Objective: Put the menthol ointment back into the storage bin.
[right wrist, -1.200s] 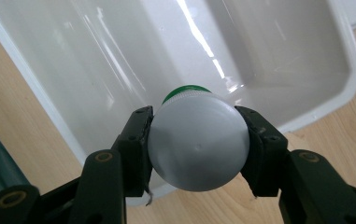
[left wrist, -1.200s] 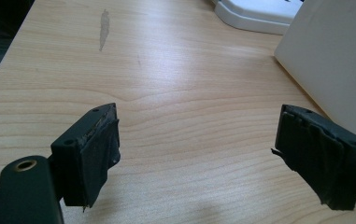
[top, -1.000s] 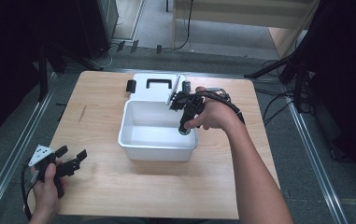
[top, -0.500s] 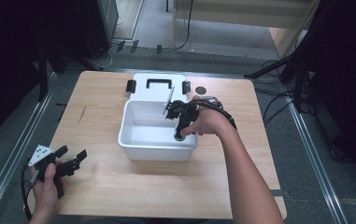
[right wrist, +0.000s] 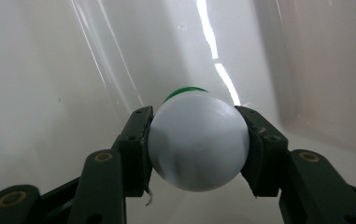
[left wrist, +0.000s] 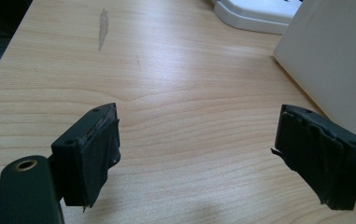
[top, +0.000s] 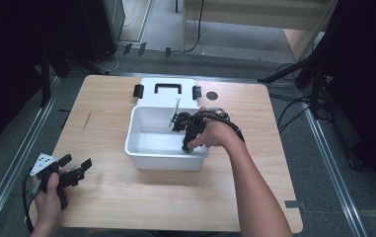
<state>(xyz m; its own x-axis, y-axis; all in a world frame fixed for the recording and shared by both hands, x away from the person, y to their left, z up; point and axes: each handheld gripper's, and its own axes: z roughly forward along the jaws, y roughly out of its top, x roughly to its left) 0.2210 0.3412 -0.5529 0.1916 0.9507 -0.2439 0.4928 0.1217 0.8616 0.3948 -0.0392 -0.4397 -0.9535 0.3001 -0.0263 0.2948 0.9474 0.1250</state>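
Nearest to us in the high view, the left hand [top: 50, 195] is resting at the near left corner of the wooden table [top: 106, 197], holding the left gripper [top: 77, 168] low over the bare wood with its jaws spread wide and nothing between them; in the left gripper view we are seeing the same gripper [left wrist: 194, 154] with its two black pads well apart over the pale grain, a grey smear [left wrist: 103, 28] lying on the wood farther off, and the white wall of the bin [left wrist: 334, 60] rising just beside the jaw at the right of that view; farther in, the right forearm [top: 254, 192] is reaching from the bottom edge toward the table's middle, where the white bin [top: 168, 160] is standing, and the right hand [top: 215, 136] is hanging over the bin's near right corner, pointing the right gripper [top: 188, 147] down inside it; in the right gripper view we are looking along the right gripper [right wrist: 196, 144], whose jaws are pinching a white ball [right wrist: 198, 142] from both sides (a thin green edge [right wrist: 185, 91] is showing behind its top, and we cannot tell what it belongs to), with the ball sitting low inside the bin near its glossy walls [right wrist: 73, 70]; beyond the bin, touching its far side, a white lid [top: 168, 91] with a black handle and two black latches is lying flat; a small dark disc [top: 212, 95] is sitting on the wood just beside the lid's right end.
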